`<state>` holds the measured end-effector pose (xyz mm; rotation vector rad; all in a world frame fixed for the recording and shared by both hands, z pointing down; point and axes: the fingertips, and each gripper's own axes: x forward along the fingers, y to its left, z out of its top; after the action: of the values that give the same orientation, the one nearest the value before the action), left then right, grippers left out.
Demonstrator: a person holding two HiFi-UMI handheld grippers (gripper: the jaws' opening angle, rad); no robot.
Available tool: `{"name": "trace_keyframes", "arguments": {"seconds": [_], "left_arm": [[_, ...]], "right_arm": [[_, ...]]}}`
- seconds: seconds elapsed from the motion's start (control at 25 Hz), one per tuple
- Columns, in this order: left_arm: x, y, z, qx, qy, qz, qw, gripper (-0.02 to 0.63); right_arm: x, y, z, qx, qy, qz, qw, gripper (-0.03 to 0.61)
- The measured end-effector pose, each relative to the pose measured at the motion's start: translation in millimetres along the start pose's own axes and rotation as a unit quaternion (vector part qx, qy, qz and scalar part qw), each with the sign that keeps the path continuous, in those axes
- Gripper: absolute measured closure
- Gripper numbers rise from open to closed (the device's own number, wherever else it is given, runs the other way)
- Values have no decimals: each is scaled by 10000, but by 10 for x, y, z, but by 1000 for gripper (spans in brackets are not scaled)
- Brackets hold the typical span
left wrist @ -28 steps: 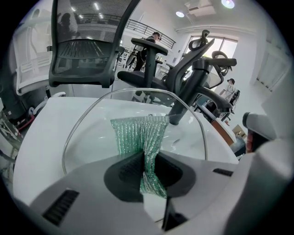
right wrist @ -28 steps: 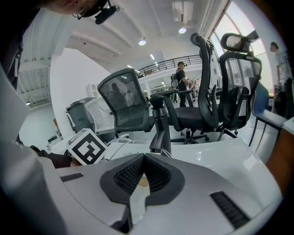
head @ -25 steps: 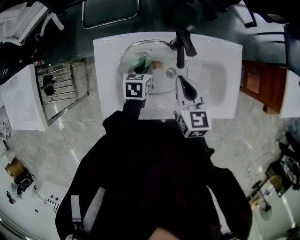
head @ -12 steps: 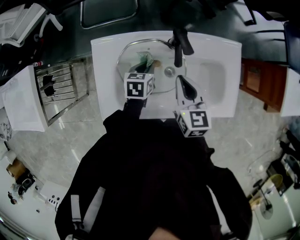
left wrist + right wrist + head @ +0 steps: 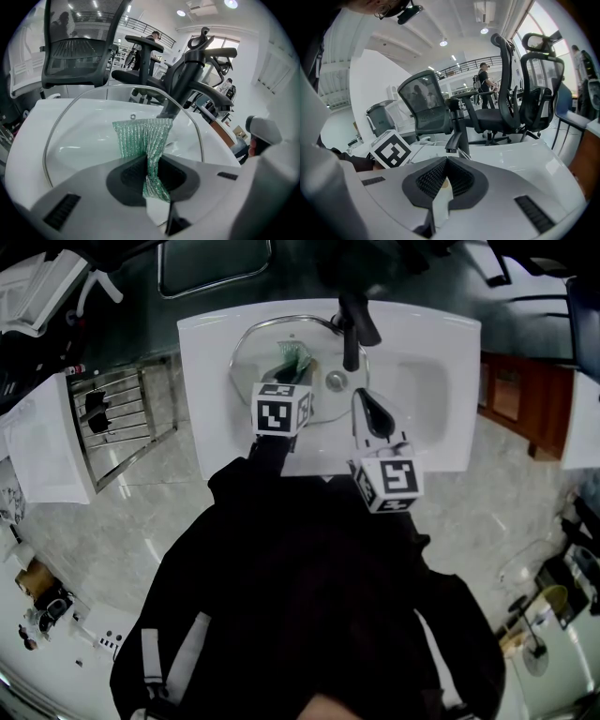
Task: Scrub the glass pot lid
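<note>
Two grippers: the left gripper (image 5: 287, 373) reaches into the sink (image 5: 441, 352), and the right gripper (image 5: 366, 407) hangs just beside it, below the faucet (image 5: 349, 324).
Left fingers: they are clamped on a green scrubbing cloth (image 5: 140, 133), which fans out above them.
Right fingers: they are pressed together, and a small tan patch in the gap is too small to name.
Lid: the glass lid (image 5: 79, 136) lies in the basin with its metal rim arcing round the cloth, and the cloth appears to rest on the glass.
Change: over the last second the cloth has slid across the glass, from the lid's left part toward its middle and the faucet. The right gripper has hardly moved.
Meaning: scrubbing looks under way, mid-stroke. The left part has probably been wiped, while the side nearest the faucet and the rim likely remain.
Risk: nothing clearly steadies the lid, so a firm stroke could push it round the basin.
</note>
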<state>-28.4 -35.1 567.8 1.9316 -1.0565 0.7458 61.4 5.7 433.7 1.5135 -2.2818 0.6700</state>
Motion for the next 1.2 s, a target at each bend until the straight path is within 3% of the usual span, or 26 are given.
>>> {"name": "trace_keyframes", "arguments": {"seconds": [1.2], "left_arm": [[131, -289, 25, 122, 65, -120, 9998, 554]], "right_arm": [[-100, -158, -80, 7, -6, -25, 10000, 575]]}}
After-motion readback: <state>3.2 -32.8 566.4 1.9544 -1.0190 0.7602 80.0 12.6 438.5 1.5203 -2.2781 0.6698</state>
